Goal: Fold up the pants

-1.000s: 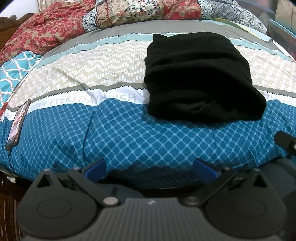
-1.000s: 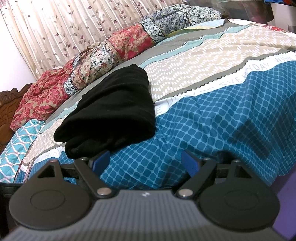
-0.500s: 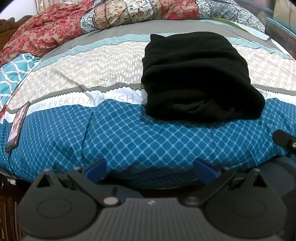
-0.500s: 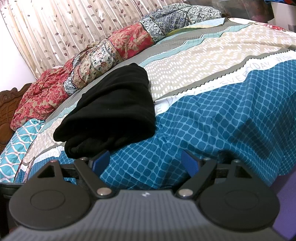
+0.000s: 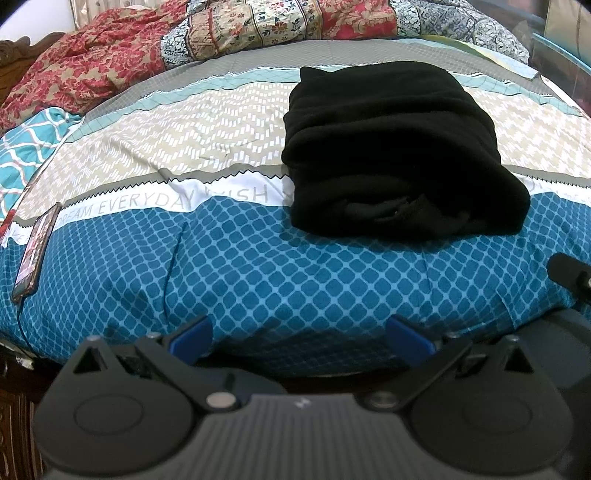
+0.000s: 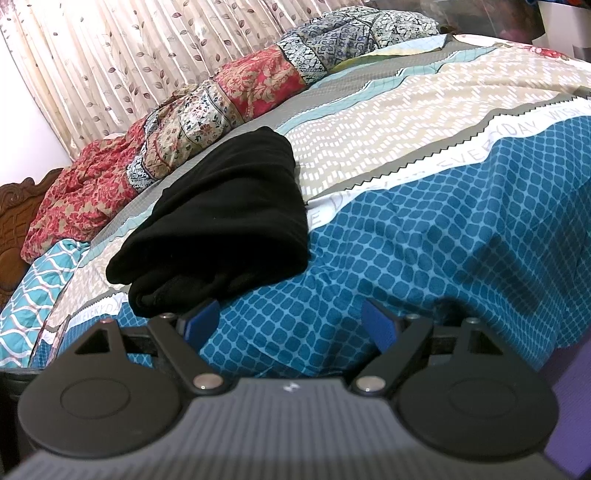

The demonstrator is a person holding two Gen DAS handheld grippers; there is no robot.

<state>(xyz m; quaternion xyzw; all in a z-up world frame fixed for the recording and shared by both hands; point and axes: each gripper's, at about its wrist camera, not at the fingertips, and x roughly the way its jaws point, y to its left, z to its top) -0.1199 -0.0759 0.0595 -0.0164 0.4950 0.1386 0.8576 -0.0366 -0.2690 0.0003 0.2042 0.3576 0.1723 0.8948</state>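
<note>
Nearest in each wrist view is the gripper itself. The left gripper (image 5: 299,334) holds its blue fingertips (image 5: 192,338) wide apart with nothing between them, poised over the near edge of the bed above the blue diamond-patterned band of the bedsheet (image 5: 295,280). The right gripper (image 6: 291,325) stands the same way, fingers spread and empty, also at the near edge; part of it shows at the right border of the left view.

Beyond both, the black pants (image 5: 399,151) lie on the bed as a compact, thick folded bundle, resting across the white lettered stripe and the beige zigzag band, its front edge reaching onto the blue band. In the left view the bundle sits ahead and to the right of the fingers; in the right view the pants (image 6: 221,221) lie ahead and to the left, with the bundle's rolled near end close to the left fingertip. So the bundle lies between the two grippers' lines, and the right one looks the nearer. Its long axis runs from the near edge toward the far side.

By the look of the bundle, the folding seems finished or close to it.

Near the left edge lies a phone (image 5: 35,254). Along the far edge runs a crumpled patchwork quilt (image 5: 258,29), with leaf-print curtains (image 6: 147,55) behind.
</note>
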